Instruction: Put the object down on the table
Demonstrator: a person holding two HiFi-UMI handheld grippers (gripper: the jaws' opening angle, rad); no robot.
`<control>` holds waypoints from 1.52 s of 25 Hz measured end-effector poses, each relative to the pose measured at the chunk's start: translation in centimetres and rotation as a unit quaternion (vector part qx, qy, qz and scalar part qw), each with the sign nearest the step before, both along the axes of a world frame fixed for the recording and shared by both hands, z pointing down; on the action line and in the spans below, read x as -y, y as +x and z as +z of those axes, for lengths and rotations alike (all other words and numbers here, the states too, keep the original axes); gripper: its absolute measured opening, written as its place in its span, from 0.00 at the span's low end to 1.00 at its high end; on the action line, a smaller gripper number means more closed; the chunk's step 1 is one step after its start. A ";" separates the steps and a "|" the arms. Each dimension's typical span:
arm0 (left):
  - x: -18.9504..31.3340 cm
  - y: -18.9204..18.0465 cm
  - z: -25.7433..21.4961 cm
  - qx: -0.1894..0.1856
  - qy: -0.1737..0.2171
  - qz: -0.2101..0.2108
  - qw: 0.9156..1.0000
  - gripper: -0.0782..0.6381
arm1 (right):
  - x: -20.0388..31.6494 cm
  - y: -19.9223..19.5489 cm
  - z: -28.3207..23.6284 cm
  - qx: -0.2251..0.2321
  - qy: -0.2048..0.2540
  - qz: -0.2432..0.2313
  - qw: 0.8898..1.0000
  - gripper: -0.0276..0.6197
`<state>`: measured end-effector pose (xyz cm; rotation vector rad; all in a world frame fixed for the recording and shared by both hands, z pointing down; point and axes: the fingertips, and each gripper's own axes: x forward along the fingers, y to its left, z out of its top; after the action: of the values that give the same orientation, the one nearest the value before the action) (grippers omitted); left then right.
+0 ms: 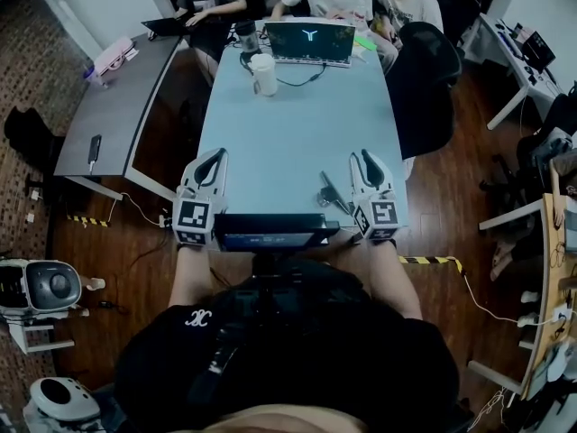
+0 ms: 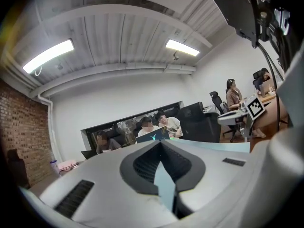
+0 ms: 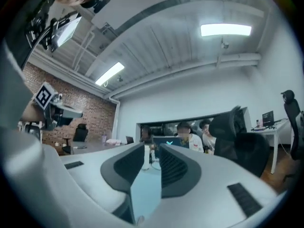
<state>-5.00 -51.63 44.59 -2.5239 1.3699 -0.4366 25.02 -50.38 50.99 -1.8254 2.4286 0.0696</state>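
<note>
A slim dark tool (image 1: 334, 194) lies flat on the light-blue table (image 1: 288, 124), near its front edge. My right gripper (image 1: 362, 159) rests just right of the tool, apart from it. In the right gripper view this gripper (image 3: 152, 148) stands open, and only the table shows in the narrow gap between its dark pads (image 3: 173, 167). My left gripper (image 1: 219, 154) sits at the table's front left. In the left gripper view its jaws (image 2: 160, 142) meet at the tips and hold nothing.
A laptop (image 1: 309, 41), a white cup (image 1: 264, 74) and a dark cup (image 1: 245, 34) stand at the far end, where people sit. A black chair (image 1: 424, 70) is at the right, a grey desk (image 1: 117, 97) at the left. A dark screen (image 1: 270, 233) sits at the near edge.
</note>
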 end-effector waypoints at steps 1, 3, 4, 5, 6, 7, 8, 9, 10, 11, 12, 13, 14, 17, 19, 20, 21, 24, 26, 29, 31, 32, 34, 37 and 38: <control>-0.1 0.2 -0.1 -0.002 0.002 0.001 1.000 0.12 | -0.6 0.5 -1.9 0.005 0.022 0.009 1.000 0.12; -0.2 0.5 -0.5 -0.004 0.010 0.003 1.000 0.12 | -2.0 1.1 -5.5 -0.002 0.063 0.022 0.998 0.05; -0.3 0.6 -0.7 -0.006 0.013 0.003 1.000 0.12 | -2.9 1.1 -7.2 -0.010 0.082 0.025 0.996 0.04; -0.4 0.7 -0.9 -0.008 0.017 0.003 1.000 0.12 | -3.7 1.1 -8.6 -0.019 0.100 0.027 0.994 0.02; -0.5 0.9 -1.1 -0.011 0.020 0.003 1.000 0.12 | -4.6 1.0 -9.9 -0.027 0.117 0.027 0.992 0.02; -0.6 1.1 -1.3 -0.013 0.022 0.003 1.000 0.12 | -5.5 1.0 -10.9 -0.033 0.130 0.027 0.991 0.02; -0.7 1.5 -1.4 -0.015 0.024 0.003 1.000 0.12 | -6.3 1.1 -11.6 -0.039 0.138 0.026 0.989 0.02; -0.9 1.9 -1.5 -0.016 0.025 0.004 1.000 0.12 | -7.0 1.3 -12.1 -0.044 0.142 0.026 0.989 0.02; -1.1 2.5 -1.6 -0.017 0.027 0.005 0.999 0.12 | -7.6 1.7 -12.3 -0.048 0.141 0.027 0.988 0.02; -1.3 3.1 -1.7 -0.017 0.028 0.006 0.999 0.12 | -8.2 2.1 -12.3 -0.048 0.138 0.028 0.989 0.02; -1.6 3.7 -1.7 -0.017 0.029 0.007 0.999 0.12 | -8.8 2.7 -12.3 -0.041 0.134 0.028 0.990 0.02; -2.0 4.3 -1.8 -0.017 0.031 0.007 0.999 0.12 | -9.4 3.3 -12.2 -0.031 0.128 0.028 0.991 0.02; -2.3 4.8 -1.8 -0.017 0.034 0.006 0.999 0.12 | -9.9 3.8 -12.2 -0.022 0.124 0.027 0.992 0.02; -3.2 5.7 -1.8 -0.020 0.042 0.001 0.999 0.12 | -11.6 4.7 -11.9 -0.020 0.118 0.020 0.993 0.02; -4.1 6.7 -2.1 -0.026 0.046 0.007 0.999 0.12 | -12.8 4.9 -12.0 -0.023 0.119 0.016 0.992 0.02; -4.7 7.0 -2.3 -0.027 0.050 0.011 0.998 0.12 | -13.4 4.9 -12.2 -0.024 0.121 0.015 0.992 0.02; -5.2 7.2 -2.5 -0.026 0.056 0.013 0.998 0.12 | -14.1 4.8 -12.4 -0.024 0.123 0.014 0.992 0.02; -7.3 7.4 -4.3 -0.020 0.090 0.024 0.995 0.12 | -16.2 4.5 -12.9 -0.026 0.130 0.017 0.991 0.02; -8.8 7.2 -5.9 -0.024 0.117 0.034 0.992 0.12 | -17.7 4.0 -13.1 -0.030 0.134 0.020 0.990 0.02; -11.7 6.2 -7.7 -0.038 0.131 0.037 0.990 0.12 | -20.6 2.6 -13.5 -0.034 0.140 0.025 0.989 0.02; -14.4 4.8 -8.0 -0.044 0.131 0.038 0.990 0.12 | -23.1 1.0 -13.5 -0.033 0.144 0.027 0.989 0.02; -15.8 3.8 -7.8 -0.043 0.131 0.040 0.990 0.12 | -24.5 0.0 -13.3 -0.030 0.144 0.029 0.989 0.02; -19.0 1.5 -7.2 -0.041 0.131 0.044 0.990 0.12 | -27.6 -2.3 -12.7 -0.025 0.141 0.034 0.989 0.02; -24.5 -2.1 -6.2 -0.038 0.125 0.051 0.990 0.12 | -33.0 -5.4 -11.9 -0.028 0.140 0.046 0.989 0.02; -26.3 -3.2 -5.9 -0.037 0.122 0.051 0.990 0.12 | -34.7 -6.2 -11.8 -0.026 0.137 0.051 0.989 0.02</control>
<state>-8.23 -25.35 38.69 -2.4135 1.2287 -0.1465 18.81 -15.63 39.16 -1.8402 2.2225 0.4430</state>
